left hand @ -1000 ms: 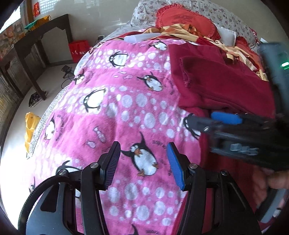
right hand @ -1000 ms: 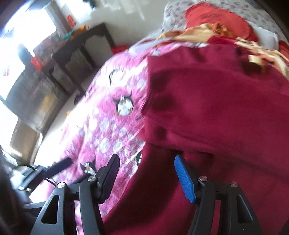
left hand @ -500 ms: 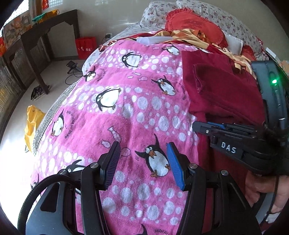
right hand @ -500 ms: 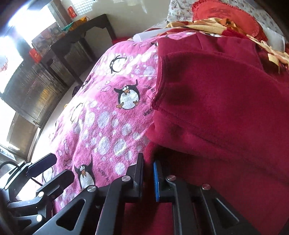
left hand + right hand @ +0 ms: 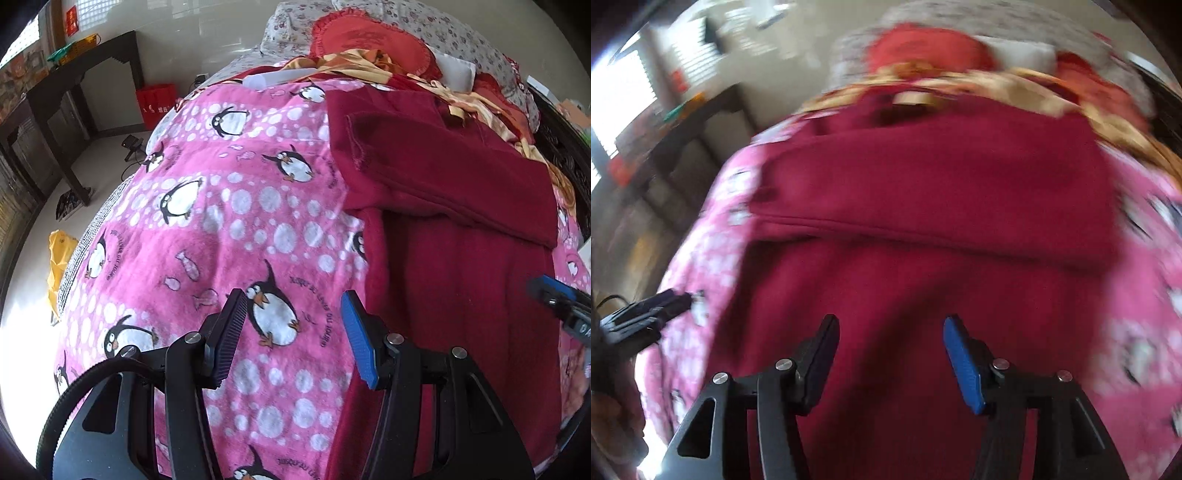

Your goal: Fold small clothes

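Compared with half a second ago, the right hand-held gripper is seen with its jaws parted, where they had been nearly shut; the jaws are opening, and nothing is pinched between them. In the left wrist view it has gone from the middle right of the frame to the far right edge, only its blue tip showing. The right wrist view is now motion-blurred.

The dark red fleece garment is spread on the pink penguin-print blanket of the bed, in the right half of the left wrist frame, with an upper layer folded over across its top part. In the right wrist view the garment fills the centre, directly beyond and beneath the right hand-held gripper's fingers; contact cannot be told through the blur.

The left hand-held gripper is held about half open at lower centre, above the blanket, framing a penguin print; nothing is gripped. The garment's left edge lies just to the right of its blue finger.
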{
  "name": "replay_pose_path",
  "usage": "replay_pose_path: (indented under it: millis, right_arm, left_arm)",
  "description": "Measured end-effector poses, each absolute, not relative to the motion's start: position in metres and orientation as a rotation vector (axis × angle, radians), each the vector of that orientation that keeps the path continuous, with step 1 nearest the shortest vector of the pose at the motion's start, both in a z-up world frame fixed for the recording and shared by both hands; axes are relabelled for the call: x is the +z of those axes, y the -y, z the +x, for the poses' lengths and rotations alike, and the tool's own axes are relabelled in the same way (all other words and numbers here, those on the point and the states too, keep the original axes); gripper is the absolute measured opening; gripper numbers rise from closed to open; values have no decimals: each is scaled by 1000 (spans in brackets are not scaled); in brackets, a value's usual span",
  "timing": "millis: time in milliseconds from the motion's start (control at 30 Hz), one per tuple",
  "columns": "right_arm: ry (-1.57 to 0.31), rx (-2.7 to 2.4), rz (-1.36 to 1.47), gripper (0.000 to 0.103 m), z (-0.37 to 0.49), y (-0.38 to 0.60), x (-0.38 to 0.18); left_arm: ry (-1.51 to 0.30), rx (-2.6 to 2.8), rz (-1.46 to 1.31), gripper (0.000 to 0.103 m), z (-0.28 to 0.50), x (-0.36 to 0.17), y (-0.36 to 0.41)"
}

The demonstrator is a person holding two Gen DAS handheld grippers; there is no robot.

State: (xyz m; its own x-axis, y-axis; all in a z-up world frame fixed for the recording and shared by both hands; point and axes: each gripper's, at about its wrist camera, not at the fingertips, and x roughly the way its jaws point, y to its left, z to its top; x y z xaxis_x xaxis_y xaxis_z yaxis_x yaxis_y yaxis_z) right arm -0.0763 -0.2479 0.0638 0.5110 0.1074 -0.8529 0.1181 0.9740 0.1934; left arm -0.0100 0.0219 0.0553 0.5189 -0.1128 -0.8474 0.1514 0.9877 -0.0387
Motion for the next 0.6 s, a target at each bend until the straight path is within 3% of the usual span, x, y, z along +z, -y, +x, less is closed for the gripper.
replay_pose_path:
  millis: [200,600]
  right_arm:
    - [-1063,-115,298,56,-115,304,51]
    - [-1094,-117,353,62,-160,314,41]
  left_arm:
    - [-1015,-161,69,53,-18,55,-13]
    - [-1036,-185,99,53,-39,52,-14]
